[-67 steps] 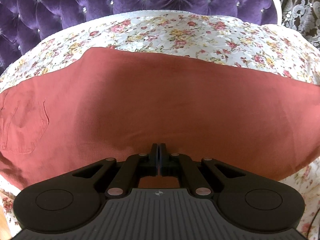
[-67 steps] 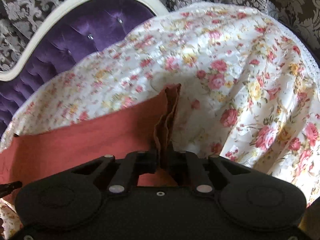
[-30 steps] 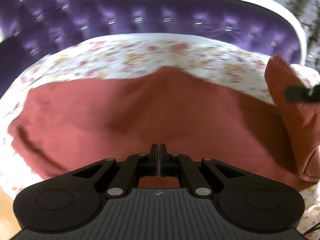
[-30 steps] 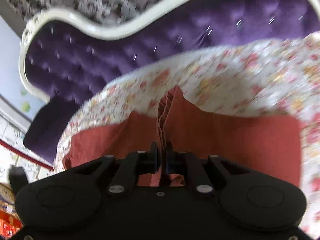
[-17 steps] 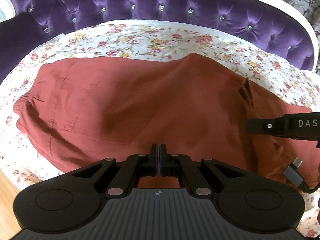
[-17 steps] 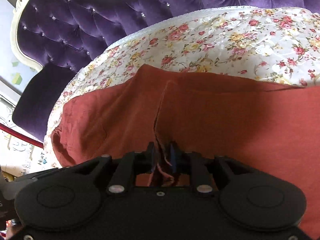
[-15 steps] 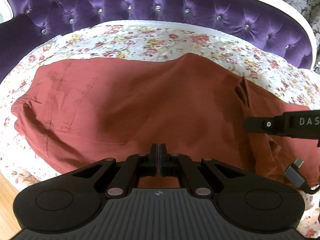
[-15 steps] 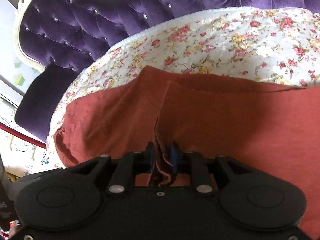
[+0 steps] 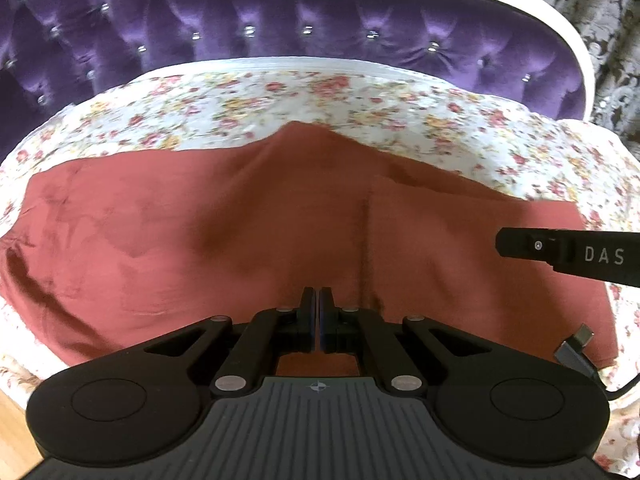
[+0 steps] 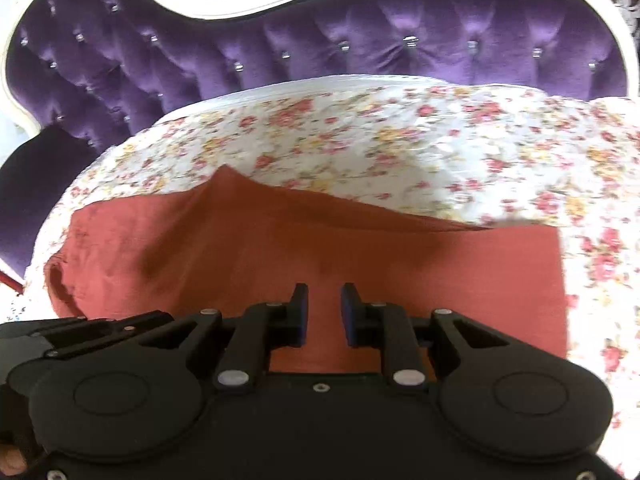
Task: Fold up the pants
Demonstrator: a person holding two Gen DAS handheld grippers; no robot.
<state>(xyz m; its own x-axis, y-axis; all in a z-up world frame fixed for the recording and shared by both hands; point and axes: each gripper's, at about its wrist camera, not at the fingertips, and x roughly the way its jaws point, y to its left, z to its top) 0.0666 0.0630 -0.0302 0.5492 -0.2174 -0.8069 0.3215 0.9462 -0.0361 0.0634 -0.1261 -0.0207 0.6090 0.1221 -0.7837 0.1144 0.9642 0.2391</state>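
Note:
The rust-red pants [image 9: 240,232] lie on the floral bedsheet [image 9: 320,100], with one end folded over on top as a flat layer [image 9: 460,248]. My left gripper [image 9: 319,320] is shut, its tips low over the near part of the pants; no cloth shows between them. My right gripper [image 10: 324,312] is open and empty above the folded pants [image 10: 320,240]. Its body shows at the right edge of the left wrist view [image 9: 568,256].
A purple tufted headboard [image 10: 320,48] with a white frame stands behind the bed. Patterned wallpaper [image 9: 600,8] is behind it. A wood floor strip [image 9: 12,432] shows at lower left. A cable [image 9: 580,352] hangs by the right gripper.
My right gripper carried the pant end over to the left, laid it on the pants, then opened and let it go. My left gripper stayed shut over the near edge.

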